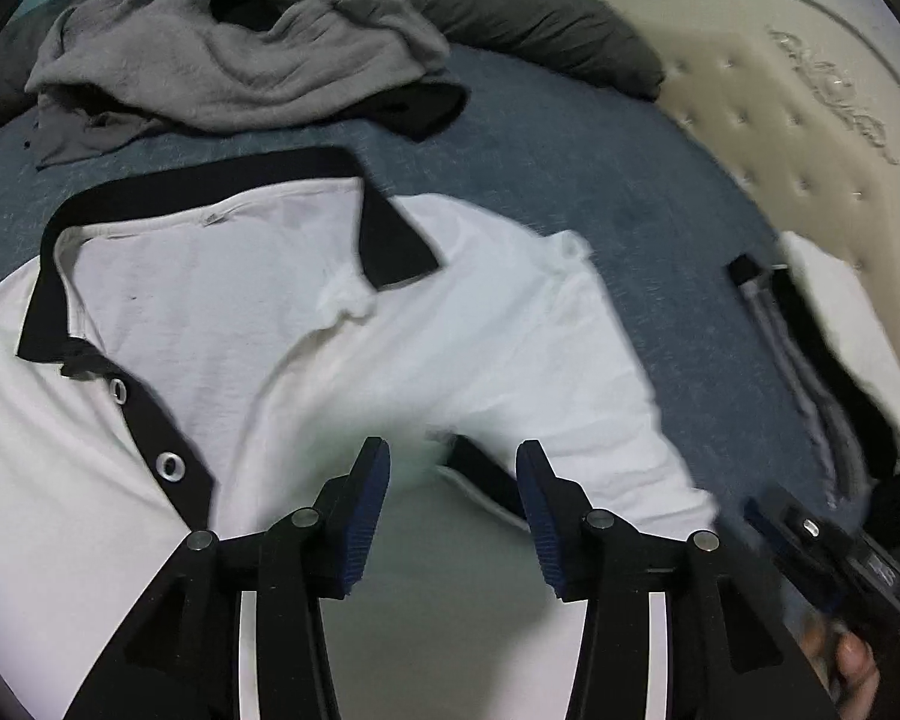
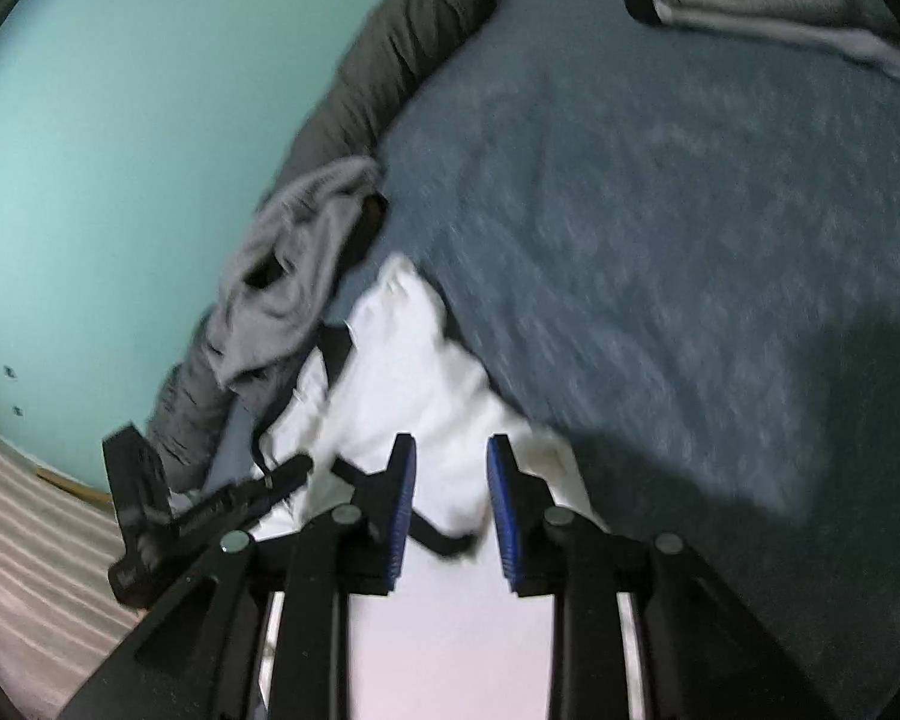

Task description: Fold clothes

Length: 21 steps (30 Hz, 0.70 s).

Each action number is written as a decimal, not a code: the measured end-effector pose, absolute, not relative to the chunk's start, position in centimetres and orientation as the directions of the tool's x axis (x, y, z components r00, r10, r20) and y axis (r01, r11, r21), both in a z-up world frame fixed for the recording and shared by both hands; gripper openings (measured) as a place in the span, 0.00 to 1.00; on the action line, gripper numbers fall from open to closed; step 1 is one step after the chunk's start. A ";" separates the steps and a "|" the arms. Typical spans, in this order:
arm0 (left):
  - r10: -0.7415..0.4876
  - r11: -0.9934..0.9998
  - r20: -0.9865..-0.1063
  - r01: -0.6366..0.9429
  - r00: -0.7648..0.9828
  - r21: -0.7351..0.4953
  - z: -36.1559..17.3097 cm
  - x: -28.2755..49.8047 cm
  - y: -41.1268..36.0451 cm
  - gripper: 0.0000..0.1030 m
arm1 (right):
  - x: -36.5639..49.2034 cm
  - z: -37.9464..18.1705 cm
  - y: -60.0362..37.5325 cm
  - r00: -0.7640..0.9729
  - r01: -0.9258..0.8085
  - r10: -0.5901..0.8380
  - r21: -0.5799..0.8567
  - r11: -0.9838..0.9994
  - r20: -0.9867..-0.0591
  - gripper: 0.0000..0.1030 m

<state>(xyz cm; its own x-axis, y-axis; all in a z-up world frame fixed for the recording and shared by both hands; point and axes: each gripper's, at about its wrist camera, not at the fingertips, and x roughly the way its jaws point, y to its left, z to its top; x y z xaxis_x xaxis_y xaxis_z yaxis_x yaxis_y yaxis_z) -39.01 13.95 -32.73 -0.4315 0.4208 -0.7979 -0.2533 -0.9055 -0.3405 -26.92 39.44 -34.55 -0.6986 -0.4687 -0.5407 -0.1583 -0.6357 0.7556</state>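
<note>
A white polo shirt (image 1: 222, 300) with a black collar (image 1: 210, 174) and a black snap placket (image 1: 171, 465) lies spread front-up on the blue bedspread (image 1: 570, 180). Its right sleeve is folded in over the body, and the black cuff (image 1: 486, 474) shows between my left fingers. My left gripper (image 1: 453, 447) hovers over that sleeve, open, pads clear of the cloth. In the right wrist view my right gripper (image 2: 451, 439) is open just above the shirt (image 2: 402, 372), near a strip of black trim (image 2: 444, 540). The left gripper's body (image 2: 168, 510) shows at lower left there.
A crumpled grey garment (image 1: 222, 60) lies beyond the collar, against a dark grey bolster (image 1: 540, 18). A black garment with grey stripes (image 1: 810, 372) and a white folded piece (image 1: 840, 312) sit at the right. A beige quilted mattress (image 1: 810, 90) and a teal wall (image 2: 120, 150) border the bed.
</note>
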 end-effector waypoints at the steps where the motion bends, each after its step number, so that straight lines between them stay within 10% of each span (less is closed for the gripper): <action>1: 0.431 -0.900 -0.796 -0.266 -0.424 -0.346 -32.7 -38.6 14.7 0.46 | -27.3 -34.8 39.6 -0.697 -0.149 -0.479 0.761 -0.631 -0.534 0.22; 21: 0.439 -0.884 -0.820 -0.342 -0.368 -0.319 -34.6 -34.9 19.6 0.46 | -28.3 -36.8 38.6 -0.609 -0.186 -0.444 0.662 -0.726 -0.657 0.05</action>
<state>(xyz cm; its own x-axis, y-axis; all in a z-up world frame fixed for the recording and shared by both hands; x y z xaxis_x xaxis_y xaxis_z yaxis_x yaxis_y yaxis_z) -34.94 19.61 -34.63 -0.3679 0.4388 -0.8198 -0.3423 -0.8836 -0.3194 -28.33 38.63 -36.75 -0.6092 -0.4437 -0.6573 -0.1855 -0.7261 0.6621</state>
